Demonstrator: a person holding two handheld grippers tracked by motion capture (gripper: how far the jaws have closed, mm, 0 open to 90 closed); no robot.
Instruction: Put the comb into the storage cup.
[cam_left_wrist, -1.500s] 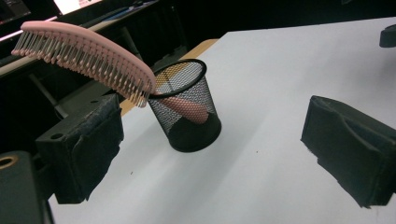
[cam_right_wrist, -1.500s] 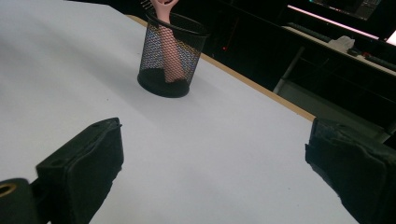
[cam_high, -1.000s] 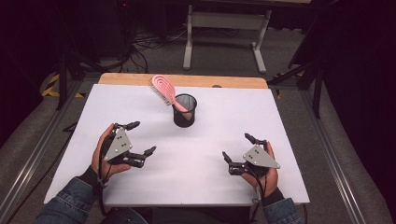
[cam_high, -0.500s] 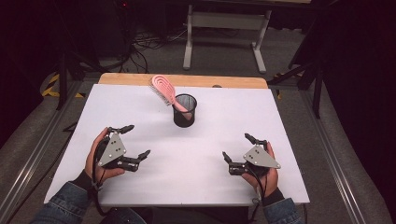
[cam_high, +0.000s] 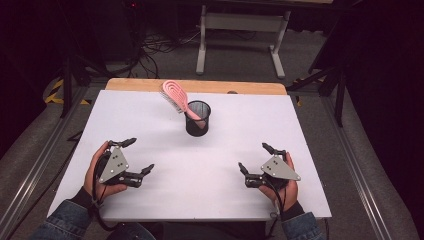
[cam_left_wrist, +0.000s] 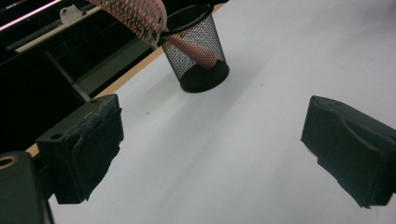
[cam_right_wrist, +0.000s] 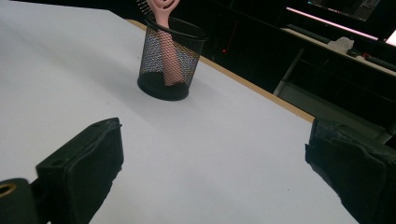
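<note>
A white table (cam_high: 150, 125) takes up most of the high view, with a bare wooden strip along its far edge, and both grippers rest low on its near half, well apart from each other. The left gripper (cam_high: 138, 157) lies at the near left with its jaws spread wide and nothing between them; its own camera looks across bare tabletop toward the cup. The right gripper (cam_high: 256, 159) lies at the near right, its jaws likewise spread and empty. Toward the far middle of the table stands a black wire-mesh pen cup (cam_high: 198, 119), upright, well apart from both grippers. In it sits a pink hairbrush (cam_high: 176, 97), handle down inside the mesh and bristled head leaning out over the rim toward the far left; nothing else can be seen in the cup. The work in hand looks like the brush and its cup, and neither is yet touched. To do it well, one gripper would probably steady the cup low on its wall while the other closes on the brush just above the rim, then lifts along the line of the lean, since pulling straight up could drag the handle against the rim and tip the light cup.
</note>
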